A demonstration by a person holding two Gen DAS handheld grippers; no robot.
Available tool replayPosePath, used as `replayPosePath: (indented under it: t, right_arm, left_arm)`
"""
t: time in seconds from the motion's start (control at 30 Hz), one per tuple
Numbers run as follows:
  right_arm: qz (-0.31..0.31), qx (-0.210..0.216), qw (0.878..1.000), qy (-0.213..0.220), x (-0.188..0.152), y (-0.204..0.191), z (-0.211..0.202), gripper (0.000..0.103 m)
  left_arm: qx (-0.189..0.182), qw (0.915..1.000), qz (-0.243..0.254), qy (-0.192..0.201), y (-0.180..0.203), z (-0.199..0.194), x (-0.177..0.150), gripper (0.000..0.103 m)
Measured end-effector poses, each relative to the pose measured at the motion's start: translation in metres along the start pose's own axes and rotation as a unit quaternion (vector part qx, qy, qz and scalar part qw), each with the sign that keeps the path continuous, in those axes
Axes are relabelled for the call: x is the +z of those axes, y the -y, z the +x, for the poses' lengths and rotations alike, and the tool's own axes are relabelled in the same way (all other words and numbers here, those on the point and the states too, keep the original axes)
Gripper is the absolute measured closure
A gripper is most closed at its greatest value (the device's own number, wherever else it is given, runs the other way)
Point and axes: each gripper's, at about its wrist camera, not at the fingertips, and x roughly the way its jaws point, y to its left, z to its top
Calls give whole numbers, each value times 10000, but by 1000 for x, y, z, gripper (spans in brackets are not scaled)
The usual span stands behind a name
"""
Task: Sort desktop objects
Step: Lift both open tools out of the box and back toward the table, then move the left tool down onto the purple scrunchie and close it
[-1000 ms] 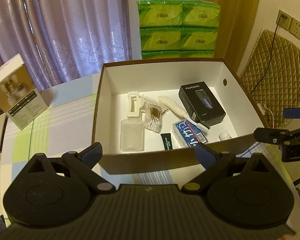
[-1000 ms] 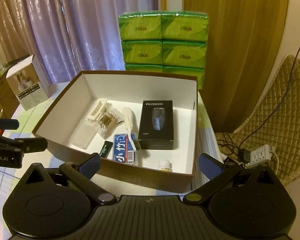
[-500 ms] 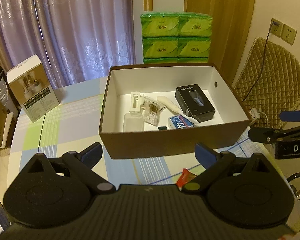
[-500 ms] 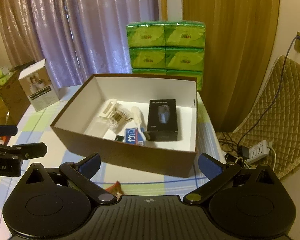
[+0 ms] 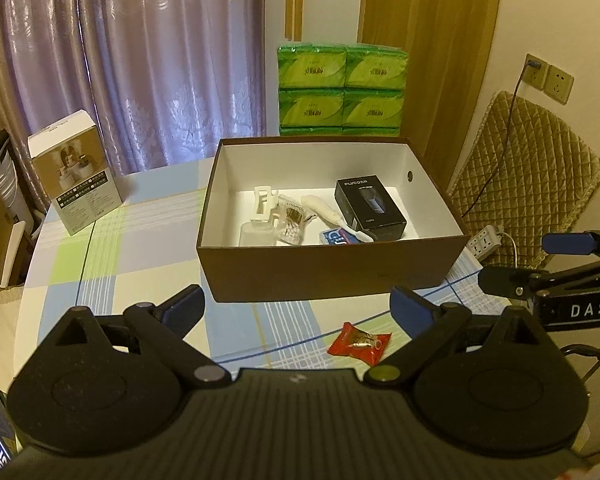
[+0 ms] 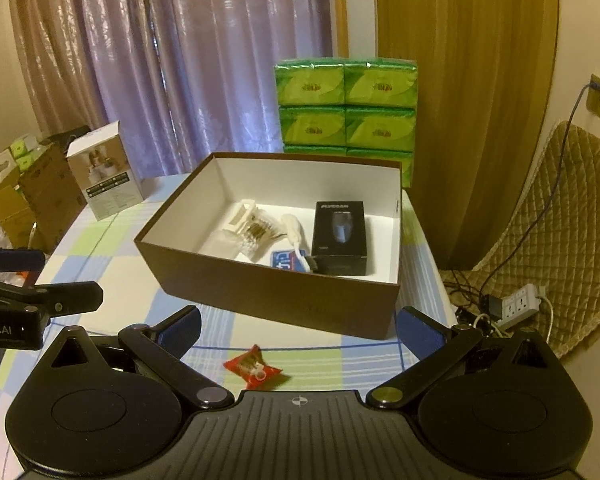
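Hovering with jaws spread and empty, the left gripper (image 5: 296, 308) and right gripper (image 6: 298, 326) hang above the table, likely to survey what remains unsorted. Both have pulled back from the brown box (image 5: 332, 272) at 12 o'clock, revealing a red candy wrapper (image 5: 360, 342) on the tablecloth just below it, outside the box.

**Where everything sits on my table**

The open box (image 5: 332, 268) stands mid-table (image 5: 140, 264). In it, the shaver carton (image 5: 370, 206) lies right, the swab packet (image 5: 290, 224) left, and the toothbrush (image 5: 332, 216) between them. A candy wrapper (image 5: 360, 342) lies on the cloth near me, before the box. The tissue packs (image 5: 342, 88) are stacked behind it; a carton (image 5: 76, 170) stands far left.
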Motion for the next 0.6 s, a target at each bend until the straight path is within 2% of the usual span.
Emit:
replayPosePath:
  t: [0.3, 0.6]
  right_arm:
    - [-57, 68, 10000, -3, -16, -7, -14, 2]
    - [-16, 169, 9998, -122, -33, -12, -19, 2]
  left_arm:
    - [-13, 10000, -30, -33, 1, -14, -16, 6]
    - [-90, 9996, -31, -257, 0, -18, -41, 6]
